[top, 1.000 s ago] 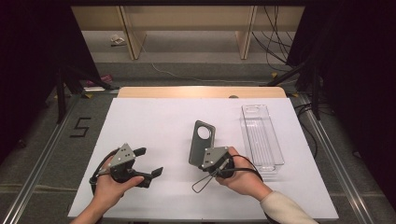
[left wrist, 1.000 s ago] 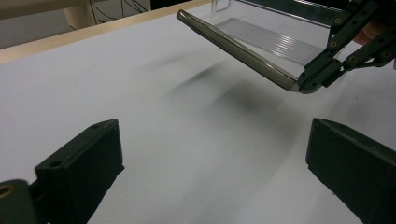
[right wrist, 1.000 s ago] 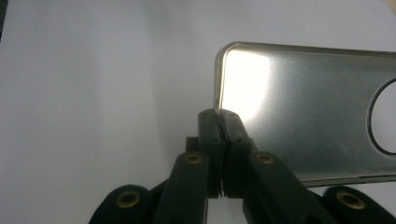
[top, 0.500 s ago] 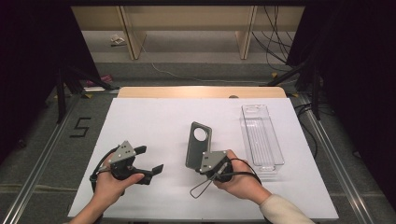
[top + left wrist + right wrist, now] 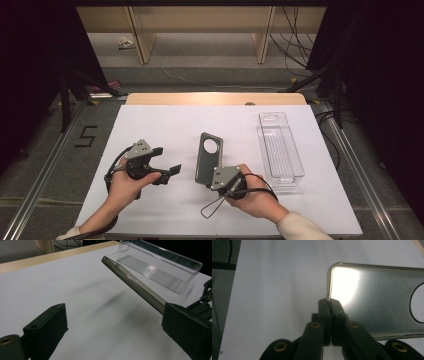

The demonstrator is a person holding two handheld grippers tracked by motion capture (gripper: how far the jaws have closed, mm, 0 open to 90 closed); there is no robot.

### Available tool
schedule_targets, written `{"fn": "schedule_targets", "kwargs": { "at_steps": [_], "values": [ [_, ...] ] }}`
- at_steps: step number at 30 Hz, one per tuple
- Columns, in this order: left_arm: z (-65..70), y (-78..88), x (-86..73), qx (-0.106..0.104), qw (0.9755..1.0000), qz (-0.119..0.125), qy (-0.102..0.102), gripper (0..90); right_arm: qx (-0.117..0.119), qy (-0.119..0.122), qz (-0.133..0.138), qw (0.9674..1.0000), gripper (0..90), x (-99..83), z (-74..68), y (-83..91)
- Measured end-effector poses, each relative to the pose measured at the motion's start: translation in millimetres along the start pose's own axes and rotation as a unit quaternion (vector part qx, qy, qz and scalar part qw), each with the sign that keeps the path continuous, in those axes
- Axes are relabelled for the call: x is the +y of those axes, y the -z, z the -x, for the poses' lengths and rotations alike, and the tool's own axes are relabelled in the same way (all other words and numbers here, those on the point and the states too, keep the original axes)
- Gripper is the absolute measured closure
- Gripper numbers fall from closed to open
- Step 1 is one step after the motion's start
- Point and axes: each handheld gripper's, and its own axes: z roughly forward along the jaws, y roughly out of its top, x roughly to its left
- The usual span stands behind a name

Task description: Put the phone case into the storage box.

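Observation:
A grey metal phone back cover (image 5: pixel 209 154) with a round hole is held tilted above the white table top (image 5: pixel 150 125). My right gripper (image 5: pixel 204 181) is shut on its near end. In the right gripper view the jaws (image 5: pixel 329 303) pinch the rim of the cover (image 5: pixel 374 300) at a corner. My left gripper (image 5: pixel 167 160) is open to the left of the cover, held in the person's hand. In the left gripper view its jaws (image 5: pixel 117 335) stand wide apart with nothing between them, and the cover (image 5: pixel 135 282) shows edge-on, running behind the right-hand jaw.
A clear plastic tray (image 5: pixel 280 147) lies lengthwise on the right of the table, also visible as the tray (image 5: pixel 162 265) beyond the cover. A wooden strip (image 5: pixel 215 98) borders the far edge. Dark floor and cables surround the table.
The left gripper has moved away from the person and a little to the right, toward the cover. The right hand and the cover have shifted slightly left.

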Motion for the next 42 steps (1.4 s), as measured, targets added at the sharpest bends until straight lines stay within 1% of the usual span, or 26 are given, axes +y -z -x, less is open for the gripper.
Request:
{"fn": "schedule_targets", "kwargs": {
  "at_steps": [1,4,8,9,11,13,15,18,21,24,25,30,37,38,39,40,42],
  "values": [
    [-0.6,-0.8,1.1,0.001,1.0,0.0,0.0,5.9,0.0,-0.002,-0.001,1.0,89.6,0.4,-0.8,0.3],
    [-1.3,-3.8,4.5,0.001,1.0,0.0,0.005,6.3,-0.001,0.002,0.002,1.0,89.5,1.0,-1.4,0.3],
    [-1.4,-9.9,9.0,0.001,0.9999,-0.006,0.009,7.5,0.0,0.0,0.0,1.0,89.6,1.7,-4.0,0.4],
    [-1.6,-11.6,10.1,0.001,0.9999,-0.008,0.009,8.0,0.0,0.005,0.003,1.0,89.5,2.1,-4.3,0.0],
    [-1.7,-15.1,12.7,0.003,0.9999,-0.009,0.011,8.5,0.0,0.003,0.001,1.0,89.5,2.4,-4.8,0.3],
    [-1.8,-18.9,15.3,0.004,0.9998,-0.011,0.014,9.1,-0.003,0.008,0.007,0.9999,89.5,2.7,-5.0,0.4],
    [-1.4,-23.1,18.2,0.002,0.9998,-0.013,0.016,9.2,-0.002,0.003,0.005,1.0,89.6,3.0,-6.9,1.6],
    [-0.1,-28.9,23.2,-0.001,0.9998,-0.014,0.016,9.3,-0.004,0.006,0.007,1.0,89.6,3.3,-6.6,2.0],
    [1.1,-33.6,28.7,-0.002,0.9997,-0.014,0.018,9.7,-0.004,0.0,0.004,1.0,89.5,3.8,-7.8,2.6],
    [1.2,-37.7,32.8,-0.001,0.9997,-0.014,0.02,10.7,-0.007,0.008,0.009,0.9999,89.6,3.8,-7.3,1.2],
    [1.3,-39.4,33.6,-0.002,0.9997,-0.015,0.021,10.9,-0.003,0.005,0.005,1.0,89.6,3.9,-8.1,1.4],
    [1.1,-46.2,36.2,-0.003,0.9993,-0.025,0.025,11.6,-0.002,0.008,0.006,0.9999,89.6,4.4,-8.3,1.3],
    [-1.2,-54.4,39.3,0.001,0.9986,-0.033,0.04,14.0,-0.001,0.01,0.005,0.9999,89.6,5.0,-9.8,0.1],
    [-1.4,-55.7,39.7,0.001,0.9985,-0.034,0.043,14.4,0.0,0.012,0.007,0.9999,89.6,5.2,-9.9,-0.2],
    [-1.6,-57.0,40.0,-0.001,0.9983,-0.035,0.046,14.8,-0.005,0.015,0.008,0.9998,89.6,5.4,-9.4,-0.4],
    [-1.5,-58.3,40.4,-0.001,0.9982,-0.037,0.048,14.9,0.0,0.011,0.006,0.9999,89.6,5.5,-10.1,-0.3],
    [-1.1,-60.9,41.3,-0.003,0.998,-0.04,0.048,15.1,0.0,0.012,0.006,0.9999,89.6,5.7,-10.2,-0.6]
  ]
}}
